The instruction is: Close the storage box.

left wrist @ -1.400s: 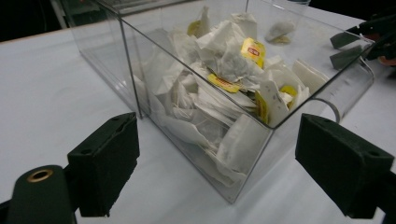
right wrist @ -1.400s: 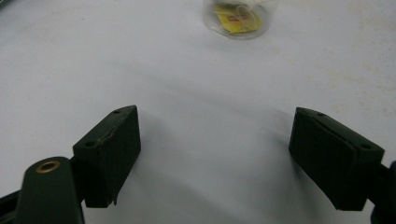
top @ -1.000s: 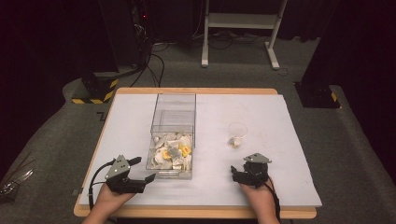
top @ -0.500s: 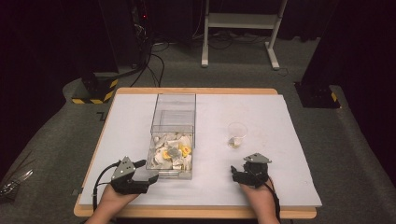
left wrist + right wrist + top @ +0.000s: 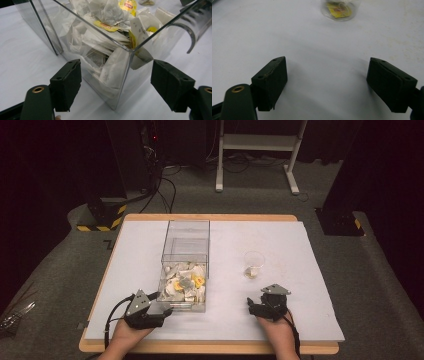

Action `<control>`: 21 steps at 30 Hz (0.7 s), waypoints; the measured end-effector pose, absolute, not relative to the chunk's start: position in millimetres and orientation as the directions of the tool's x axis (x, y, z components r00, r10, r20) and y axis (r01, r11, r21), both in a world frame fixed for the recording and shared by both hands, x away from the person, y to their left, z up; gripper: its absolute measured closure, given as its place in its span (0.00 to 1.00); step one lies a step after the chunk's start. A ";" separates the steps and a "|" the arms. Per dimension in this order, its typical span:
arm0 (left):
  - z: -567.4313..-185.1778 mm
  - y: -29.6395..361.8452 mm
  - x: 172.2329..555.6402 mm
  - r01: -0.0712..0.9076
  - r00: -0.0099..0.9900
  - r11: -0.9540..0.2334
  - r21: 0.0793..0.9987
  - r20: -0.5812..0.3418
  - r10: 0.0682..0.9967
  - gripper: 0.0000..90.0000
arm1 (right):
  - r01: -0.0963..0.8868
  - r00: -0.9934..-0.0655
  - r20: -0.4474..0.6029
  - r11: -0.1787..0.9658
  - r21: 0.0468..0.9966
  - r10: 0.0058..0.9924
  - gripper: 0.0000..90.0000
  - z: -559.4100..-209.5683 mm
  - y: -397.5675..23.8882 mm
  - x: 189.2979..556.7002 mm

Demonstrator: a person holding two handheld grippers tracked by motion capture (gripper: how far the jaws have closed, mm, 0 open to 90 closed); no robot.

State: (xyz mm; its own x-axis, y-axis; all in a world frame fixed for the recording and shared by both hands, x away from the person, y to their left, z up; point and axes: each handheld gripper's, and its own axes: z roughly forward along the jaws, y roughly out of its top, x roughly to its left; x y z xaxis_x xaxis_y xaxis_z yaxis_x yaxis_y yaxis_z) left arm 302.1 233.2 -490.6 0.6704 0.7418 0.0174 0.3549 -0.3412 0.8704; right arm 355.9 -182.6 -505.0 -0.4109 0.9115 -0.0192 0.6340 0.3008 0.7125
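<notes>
Here the clear box (image 5: 184, 265) stands upright on the white tabletop (image 5: 300, 315), left of its middle, its long side running away from the person. Its near half is heaped with white tea bags (image 5: 183, 284), some bearing yellow tags; the far half looks bare. In the left gripper view the box's near corner (image 5: 130, 51) sits between the two black jaws, and the bags (image 5: 110, 47) press against the clear walls.

The left tool (image 5: 162, 308) lies low at that near left corner, held by the person's left hand (image 5: 127, 334). Its jaws have just been closing, with the corner of the box between them, yet the pads (image 5: 67, 82) stand off the walls on both sides and grip nothing.

To the right, well apart from the box, a small clear cup (image 5: 254, 265) stands with a yellow-tagged bag in its bottom (image 5: 339, 9). The right tool (image 5: 254, 306) rests on the tabletop just nearer than the cup, jaws spread wide over bare white surface, holding nothing.
</notes>
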 end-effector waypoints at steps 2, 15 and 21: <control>-490.4 231.2 302.0 0.348 0.670 -0.347 0.871 0.027 0.741 0.28 | 0.634 -0.411 -0.019 0.301 0.713 0.911 0.19 -505.0 -182.6 355.9; -481.9 227.1 304.7 0.314 0.618 -0.312 0.897 0.056 0.784 0.48 | 0.632 -0.412 -0.021 0.302 0.713 0.911 0.19 -505.0 -182.6 355.7; -483.7 223.4 315.9 0.355 0.592 -0.346 0.869 0.078 0.802 0.44 | 0.630 -0.415 -0.022 0.305 0.715 0.910 0.19 -505.0 -182.6 355.6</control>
